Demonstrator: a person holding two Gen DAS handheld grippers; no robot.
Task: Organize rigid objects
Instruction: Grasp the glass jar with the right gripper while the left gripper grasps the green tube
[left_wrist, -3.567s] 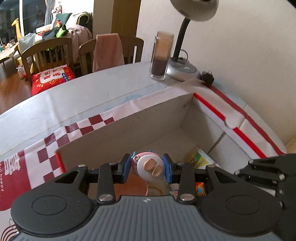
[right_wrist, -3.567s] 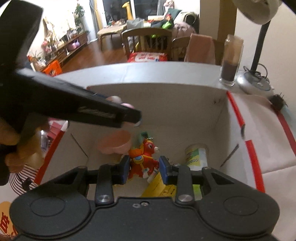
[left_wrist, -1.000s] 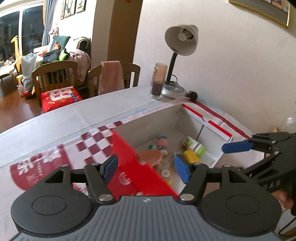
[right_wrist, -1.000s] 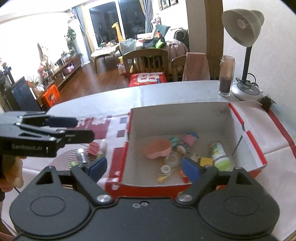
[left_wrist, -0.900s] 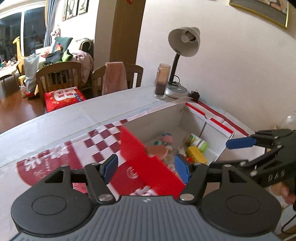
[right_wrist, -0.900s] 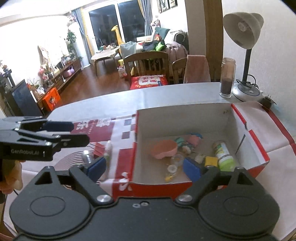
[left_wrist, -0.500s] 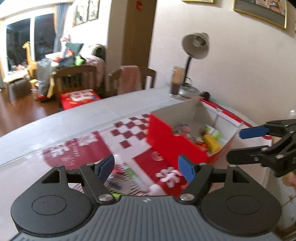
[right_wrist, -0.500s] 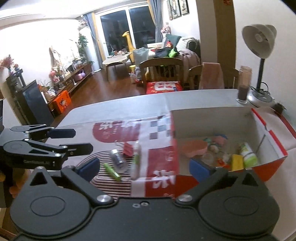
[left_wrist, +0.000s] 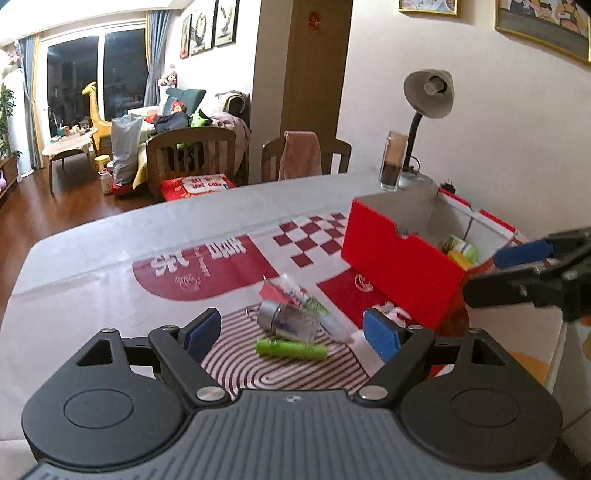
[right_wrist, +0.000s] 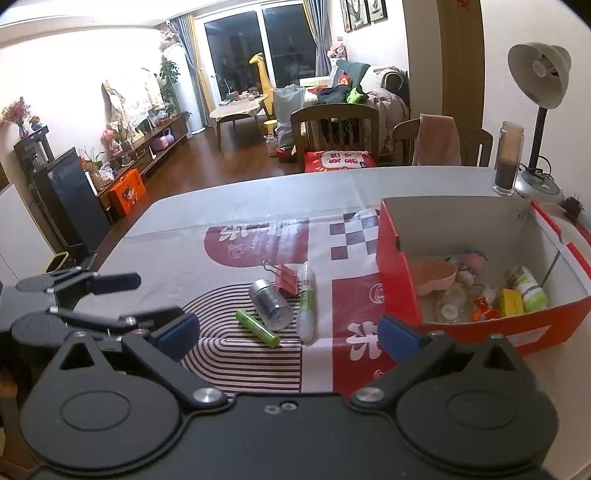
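A red cardboard box (right_wrist: 397, 288) at the right holds a pink bowl (right_wrist: 432, 277), a yellow block (right_wrist: 511, 302), a green-white bottle (right_wrist: 528, 283) and small toys. Left of it on the striped mat lie a green tube (right_wrist: 257, 328), a metal cylinder (right_wrist: 269, 303), a white pen (right_wrist: 307, 306) and a pink binder clip (right_wrist: 286, 277). My right gripper (right_wrist: 288, 330) is wide open and empty, short of these items. My left gripper (left_wrist: 291, 332) hangs just before the green tube (left_wrist: 291, 349) and the metal cylinder (left_wrist: 284, 319); its jaws are opening with nothing between them.
A desk lamp (right_wrist: 539, 74), a glass jar (right_wrist: 508, 162) and a plug (right_wrist: 572, 206) stand behind the box by the wall. Two wooden chairs (right_wrist: 334, 125) sit at the table's far edge. The red-and-white printed cloth (right_wrist: 258, 240) covers the table's near half.
Both grippers have let go of the toys they held over the box, drawn back and swung left toward the loose items on the mat. Both pairs of jaws have widened.
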